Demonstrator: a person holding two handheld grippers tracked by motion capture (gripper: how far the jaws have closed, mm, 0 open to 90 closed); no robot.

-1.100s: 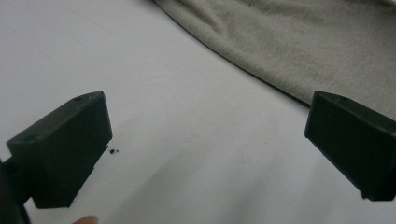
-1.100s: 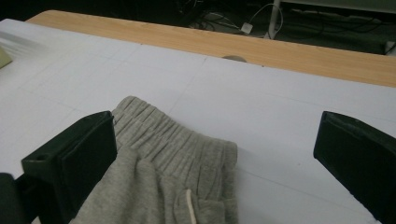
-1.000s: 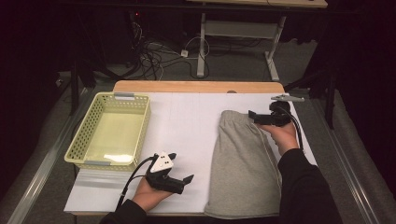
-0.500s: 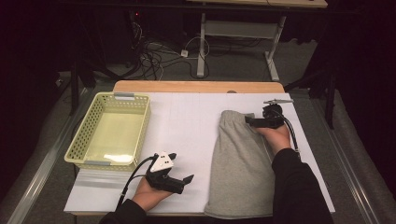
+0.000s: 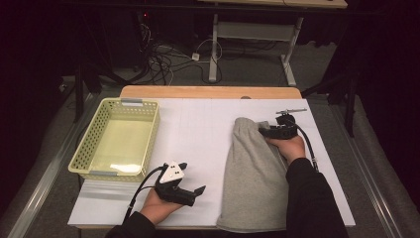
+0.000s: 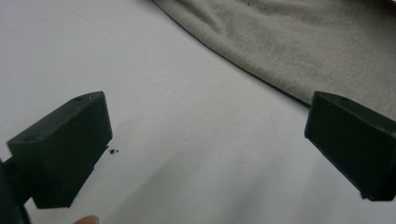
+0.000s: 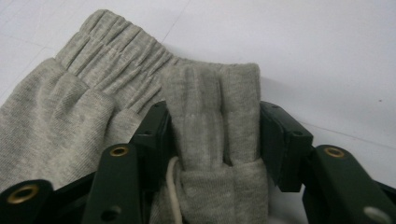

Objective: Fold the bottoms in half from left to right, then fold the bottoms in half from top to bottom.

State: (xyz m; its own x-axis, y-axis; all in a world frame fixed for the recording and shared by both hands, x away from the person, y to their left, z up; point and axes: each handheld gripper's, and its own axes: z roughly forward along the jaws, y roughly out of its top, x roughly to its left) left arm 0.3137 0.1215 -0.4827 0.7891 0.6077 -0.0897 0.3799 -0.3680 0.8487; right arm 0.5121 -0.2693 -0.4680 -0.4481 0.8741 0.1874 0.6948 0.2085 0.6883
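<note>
A white-topped table [image 5: 198, 129] carries a yellow basket [image 5: 84, 151] and grey trousers [image 5: 252, 178].

My right gripper [image 5: 265, 130] sits right of centre in the high view, hand behind it, sleeve running to the bottom edge; its jaws have just been closing and now pinch grey cloth [image 7: 212, 121]. My left gripper [image 5: 190, 190], lower centre, lies level, jaws wide apart.

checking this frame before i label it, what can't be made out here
- Grey shorts: near hem in the high view is cut off by the bottom edge and covered by the right sleeve.
- Right gripper: its pads in the right gripper view are buried in the bunched waistband.
- Basket: any marks on its floor are too small to tell in the high view.
- Left gripper: its body is cut off by the bottom edge of the left gripper view.
</note>
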